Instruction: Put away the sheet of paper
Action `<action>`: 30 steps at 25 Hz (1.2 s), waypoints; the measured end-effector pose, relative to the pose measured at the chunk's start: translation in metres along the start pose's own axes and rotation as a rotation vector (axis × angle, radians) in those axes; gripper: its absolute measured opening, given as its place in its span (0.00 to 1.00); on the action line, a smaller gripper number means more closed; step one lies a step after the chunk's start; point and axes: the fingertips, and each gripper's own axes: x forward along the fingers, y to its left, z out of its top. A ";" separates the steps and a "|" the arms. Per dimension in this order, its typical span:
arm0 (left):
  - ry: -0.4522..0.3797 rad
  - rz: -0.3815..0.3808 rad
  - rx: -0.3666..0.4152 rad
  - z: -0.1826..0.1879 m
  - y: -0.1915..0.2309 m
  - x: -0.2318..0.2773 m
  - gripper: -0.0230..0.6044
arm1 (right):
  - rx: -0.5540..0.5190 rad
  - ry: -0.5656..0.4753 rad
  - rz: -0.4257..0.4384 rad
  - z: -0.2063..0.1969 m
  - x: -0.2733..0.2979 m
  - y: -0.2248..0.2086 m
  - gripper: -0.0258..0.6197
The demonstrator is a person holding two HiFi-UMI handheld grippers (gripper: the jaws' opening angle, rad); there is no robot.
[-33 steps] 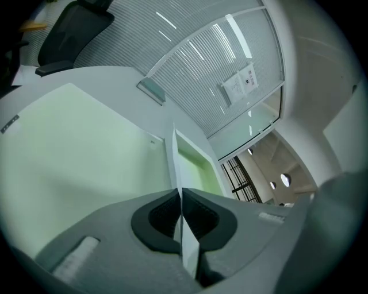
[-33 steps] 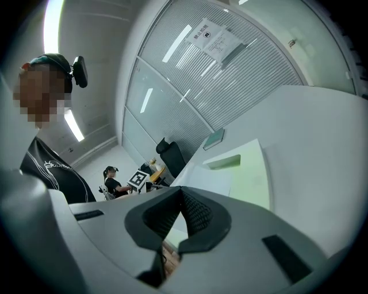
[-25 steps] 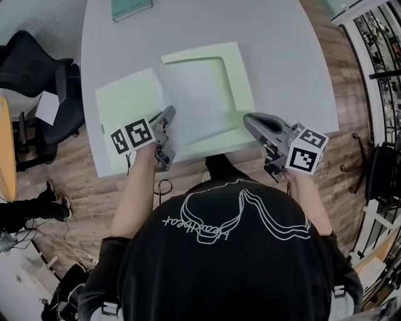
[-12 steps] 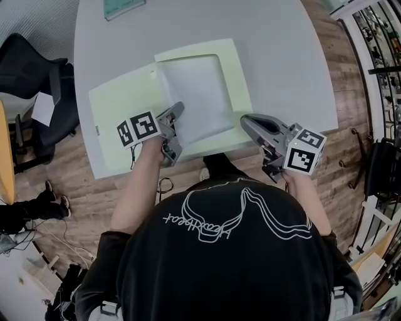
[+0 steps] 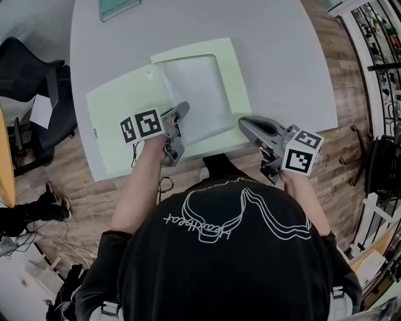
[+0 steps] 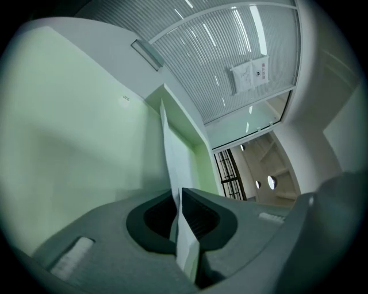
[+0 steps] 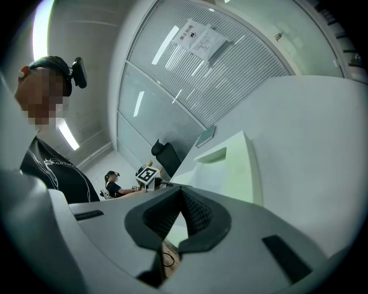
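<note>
An open light-green folder (image 5: 116, 128) lies on the pale table (image 5: 282, 56). The white sheet of paper (image 5: 197, 94) rests over the folder's right half, inside its raised green border (image 5: 237, 75). My left gripper (image 5: 180, 115) is shut on the sheet's near left edge. In the left gripper view that gripper (image 6: 179, 198) pinches the sheet (image 6: 171, 163) edge-on, with the green folder (image 6: 69, 126) behind. My right gripper (image 5: 244, 124) is at the folder's near right corner, shut and empty. In its own view the right gripper (image 7: 180, 190) points along the folder (image 7: 233, 166).
A teal book (image 5: 118, 7) lies at the table's far edge. A black office chair (image 5: 31, 69) stands left of the table. The table's near edge runs just under both grippers, with wooden floor (image 5: 351, 94) to the right.
My left gripper has moved a little to the right over the folder with the sheet's edge in it. The right gripper has hardly moved.
</note>
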 end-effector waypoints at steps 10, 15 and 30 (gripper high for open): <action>-0.060 0.088 0.057 0.009 0.002 -0.011 0.40 | 0.011 -0.017 0.027 0.002 0.003 0.007 0.06; -0.121 0.162 0.111 0.020 0.003 -0.027 0.45 | -0.013 -0.020 0.038 0.006 0.001 0.015 0.06; -0.216 0.056 0.589 -0.023 -0.107 -0.118 0.45 | -0.197 -0.095 0.106 0.008 -0.028 0.086 0.06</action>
